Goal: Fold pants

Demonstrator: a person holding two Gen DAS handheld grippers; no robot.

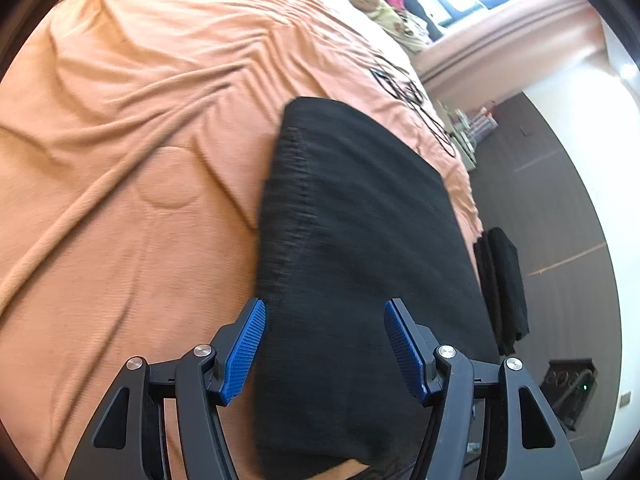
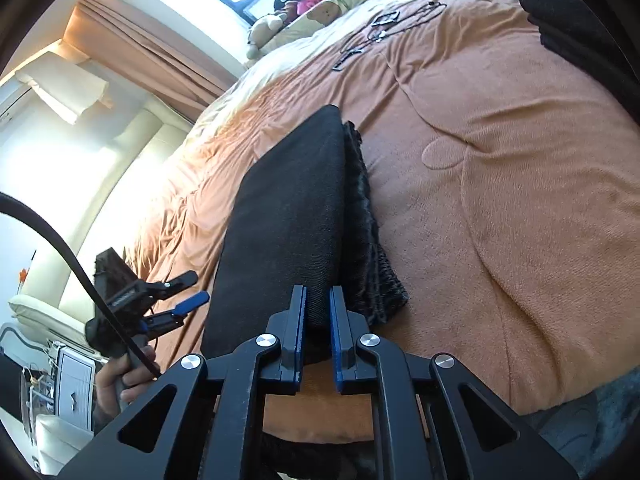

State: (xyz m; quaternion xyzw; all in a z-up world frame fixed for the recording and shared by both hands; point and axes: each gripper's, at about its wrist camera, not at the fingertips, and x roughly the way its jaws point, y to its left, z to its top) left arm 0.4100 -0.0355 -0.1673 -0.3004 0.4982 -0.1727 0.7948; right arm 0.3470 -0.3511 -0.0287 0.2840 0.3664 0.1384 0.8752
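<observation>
The black pants [image 1: 360,248] lie folded on the orange bedspread [image 1: 120,160]. My left gripper [image 1: 325,344] is open just above the near end of the pants, holding nothing. In the right wrist view the pants [image 2: 284,220] run away from me, with the ribbed waistband [image 2: 368,240] showing along the right side. My right gripper [image 2: 318,332] is shut on the near edge of the pants. The left gripper [image 2: 180,300] shows there at the left of the pants, held by a hand, jaws apart.
Another folded black garment [image 2: 568,20] lies at the bed's far right; in the left wrist view a dark cloth [image 1: 504,280] hangs at the bed's edge. Black cords [image 2: 372,28] lie near pillows and plush toys [image 2: 320,4]. A cable [image 2: 80,272] crosses the left.
</observation>
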